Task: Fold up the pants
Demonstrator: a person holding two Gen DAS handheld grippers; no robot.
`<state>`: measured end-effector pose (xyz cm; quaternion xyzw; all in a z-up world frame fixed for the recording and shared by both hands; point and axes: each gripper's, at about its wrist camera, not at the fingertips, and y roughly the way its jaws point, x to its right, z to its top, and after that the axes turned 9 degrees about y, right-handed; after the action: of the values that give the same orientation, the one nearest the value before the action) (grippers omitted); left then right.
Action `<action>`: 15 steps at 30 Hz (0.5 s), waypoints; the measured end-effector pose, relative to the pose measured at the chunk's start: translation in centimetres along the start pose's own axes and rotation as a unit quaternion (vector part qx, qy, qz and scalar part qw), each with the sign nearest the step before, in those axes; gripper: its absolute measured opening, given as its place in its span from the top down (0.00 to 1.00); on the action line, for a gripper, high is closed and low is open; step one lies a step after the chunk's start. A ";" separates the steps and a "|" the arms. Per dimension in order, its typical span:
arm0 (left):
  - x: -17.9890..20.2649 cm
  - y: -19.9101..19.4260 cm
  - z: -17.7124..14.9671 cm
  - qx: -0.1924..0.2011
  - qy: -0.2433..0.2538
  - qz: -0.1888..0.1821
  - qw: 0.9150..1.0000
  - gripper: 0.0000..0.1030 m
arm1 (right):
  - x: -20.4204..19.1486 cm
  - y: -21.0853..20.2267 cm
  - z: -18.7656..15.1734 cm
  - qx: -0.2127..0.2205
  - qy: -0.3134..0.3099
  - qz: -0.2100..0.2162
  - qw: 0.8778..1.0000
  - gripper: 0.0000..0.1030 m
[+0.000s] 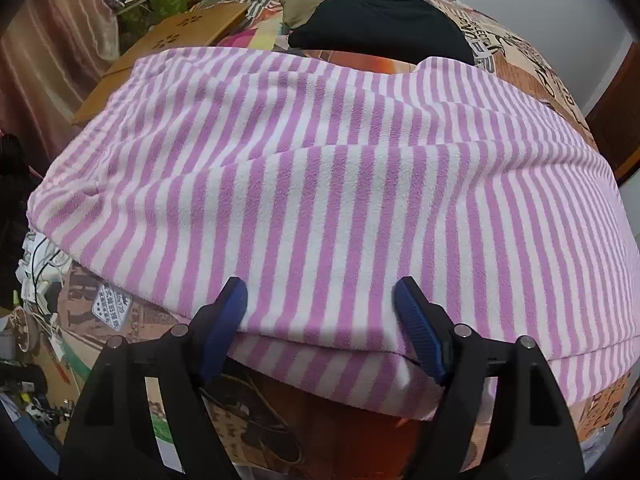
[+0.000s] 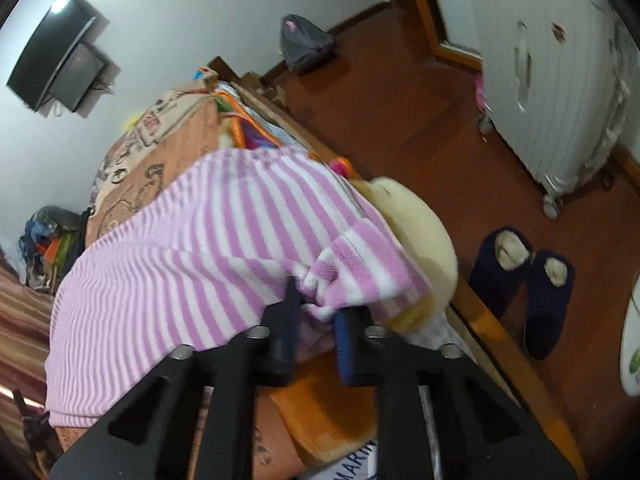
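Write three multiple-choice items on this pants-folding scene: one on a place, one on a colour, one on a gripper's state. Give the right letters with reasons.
1. Where does the pair of dark slippers stand?
A. on the bed
B. on the floor beside the bed
C. on the striped pants

2. What colours are the pants?
A. purple and white stripes
B. plain black
C. green checks

3. How is the right gripper?
A. wide open above the cloth
B. out of view
C. shut on a bunch of the pants

Answers: 1 B, they sit on the red-brown floor; 2 A, stripes run across the cloth; 3 C, cloth is pinched between its fingers.
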<state>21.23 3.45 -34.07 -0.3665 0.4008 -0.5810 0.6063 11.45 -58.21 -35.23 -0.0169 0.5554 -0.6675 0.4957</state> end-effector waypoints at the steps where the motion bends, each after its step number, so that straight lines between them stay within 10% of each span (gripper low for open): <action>1: -0.2 0.0 -0.1 0.000 0.001 0.001 1.000 0.26 | -0.5 -0.3 0.2 0.012 -0.014 -0.005 1.000 0.89; 15: -0.6 -2.2 0.0 0.003 0.019 0.014 1.000 0.25 | -6.1 -5.4 3.9 0.123 -0.132 -0.010 0.983 0.90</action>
<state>20.36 3.91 -32.06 -0.3476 0.4153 -0.5809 0.6076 13.33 -57.45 -26.40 -0.0493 0.3981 -0.7276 0.5564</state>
